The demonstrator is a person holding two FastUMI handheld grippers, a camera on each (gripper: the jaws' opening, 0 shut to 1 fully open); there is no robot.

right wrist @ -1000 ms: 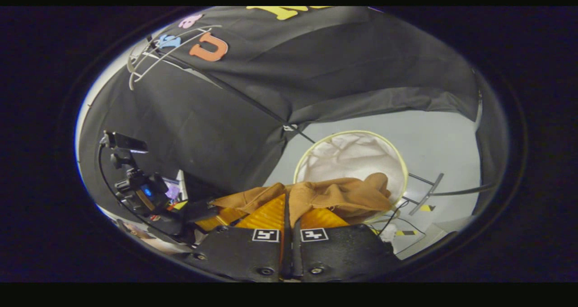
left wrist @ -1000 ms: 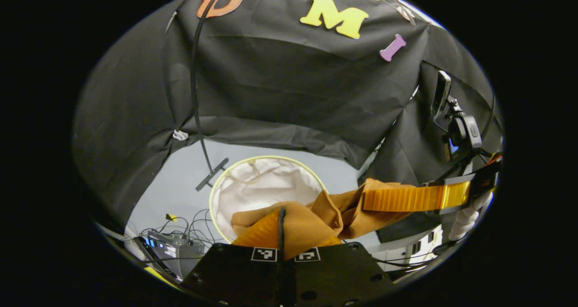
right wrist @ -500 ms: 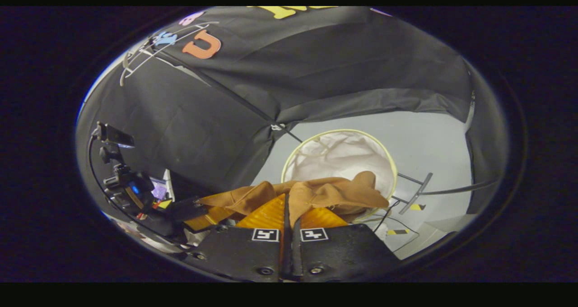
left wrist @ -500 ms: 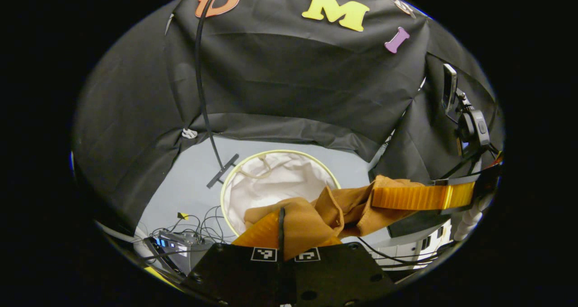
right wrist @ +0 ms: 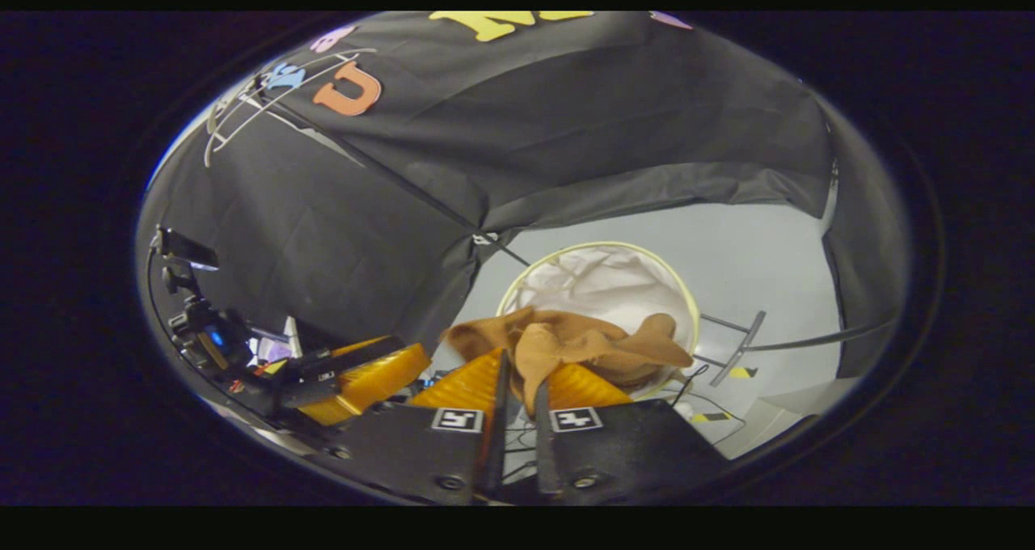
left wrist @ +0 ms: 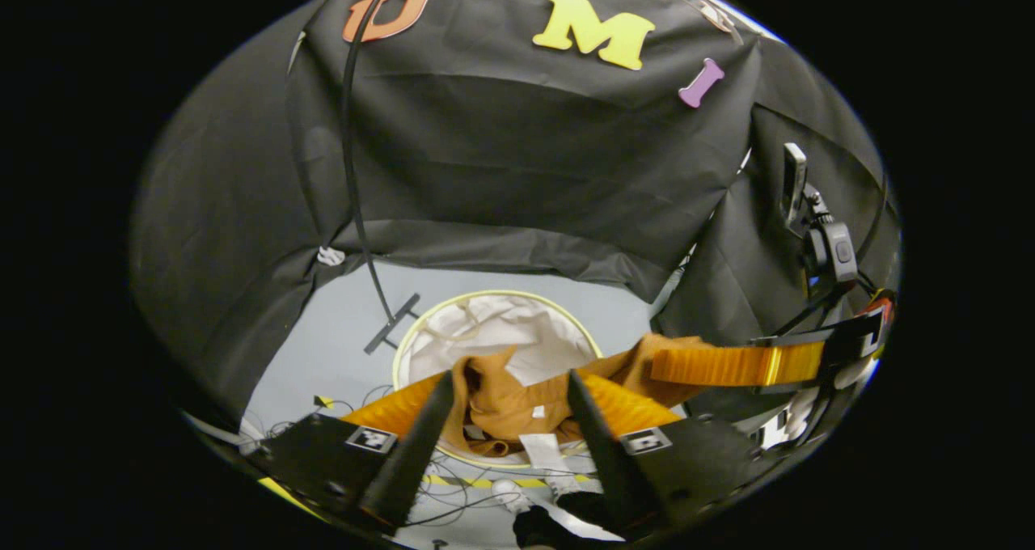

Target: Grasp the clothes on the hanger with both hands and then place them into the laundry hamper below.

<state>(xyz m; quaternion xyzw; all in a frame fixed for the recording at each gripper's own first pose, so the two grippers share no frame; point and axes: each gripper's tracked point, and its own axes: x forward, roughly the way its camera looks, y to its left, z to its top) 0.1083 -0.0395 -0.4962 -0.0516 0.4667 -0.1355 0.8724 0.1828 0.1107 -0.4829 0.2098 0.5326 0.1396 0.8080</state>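
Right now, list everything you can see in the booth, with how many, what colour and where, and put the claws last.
Garment: one, brown, draped over the near rim of the hamper, part hanging inside.
Laundry hamper: one, white liner with pale yellow rim, on the floor below.
Floor: grey, around the hamper.
Clothes rack pole: one, black, rising from a foot left of the hamper in the left gripper view.
Hanger: one, white, high on the rack, bare.
Cables: several, dark, on the floor beside the hamper.
Camera on a mount: one, black, at the side of the booth.
Left claw: open, fingers spread either side of the garment.
Right claw: nearly closed, a fold of the garment between its fingers.
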